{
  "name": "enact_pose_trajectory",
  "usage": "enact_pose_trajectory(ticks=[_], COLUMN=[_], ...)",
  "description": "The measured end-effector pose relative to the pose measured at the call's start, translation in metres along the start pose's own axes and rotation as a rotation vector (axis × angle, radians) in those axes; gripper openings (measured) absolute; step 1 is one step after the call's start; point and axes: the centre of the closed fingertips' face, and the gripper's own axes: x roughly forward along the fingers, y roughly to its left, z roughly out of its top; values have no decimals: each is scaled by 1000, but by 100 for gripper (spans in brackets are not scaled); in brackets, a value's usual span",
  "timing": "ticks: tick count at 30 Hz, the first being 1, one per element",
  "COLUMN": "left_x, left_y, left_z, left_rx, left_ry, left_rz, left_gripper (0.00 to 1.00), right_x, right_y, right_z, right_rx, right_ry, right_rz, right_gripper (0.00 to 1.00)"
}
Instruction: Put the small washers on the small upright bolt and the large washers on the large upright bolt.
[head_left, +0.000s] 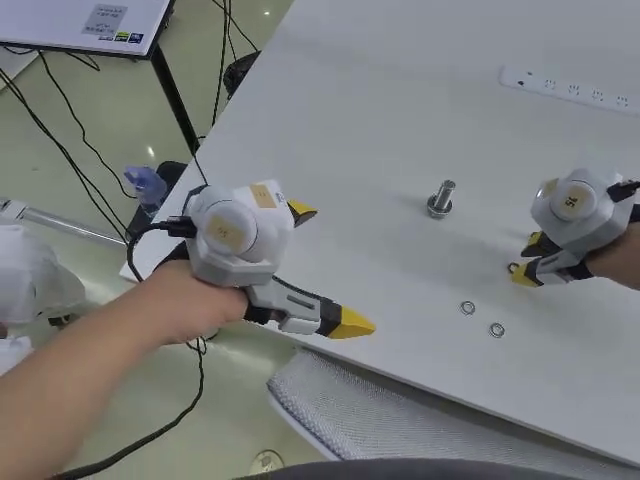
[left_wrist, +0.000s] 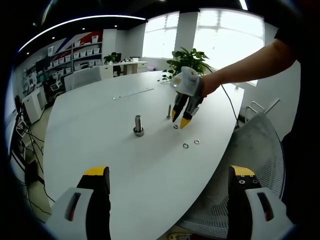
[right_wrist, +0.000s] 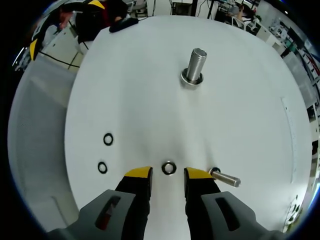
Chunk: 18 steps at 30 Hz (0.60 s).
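Washer (right_wrist: 169, 168) lies flat on the table (right_wrist: 150, 100), at twelve o'clock just ahead of the right gripper (right_wrist: 168, 175), whose jaws stand slightly apart and empty. Small bolt (right_wrist: 225, 177) sits at three o'clock, large bolt (right_wrist: 194, 67) beyond at twelve. Left gripper (left_wrist: 168, 171) hangs wide open, empty. Likely the pickup step: next, lower and close on the washer.

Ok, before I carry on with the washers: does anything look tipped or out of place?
Nothing stands out. The large bolt and the small bolt both stand upright in the left gripper view, and three loose washers lie flat on the table.
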Motion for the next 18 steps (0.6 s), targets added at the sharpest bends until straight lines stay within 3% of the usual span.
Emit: enact_pose_trajectory(ticks=[18], left_x=[-1], left_y=[0], left_z=[-1], left_rx=[-3], left_ry=[0], left_rz=[3], left_gripper=[97], right_x=[8], right_y=[0], right_z=[-1], right_rx=[18], right_ry=[5], right_rz=[6], right_gripper=[25])
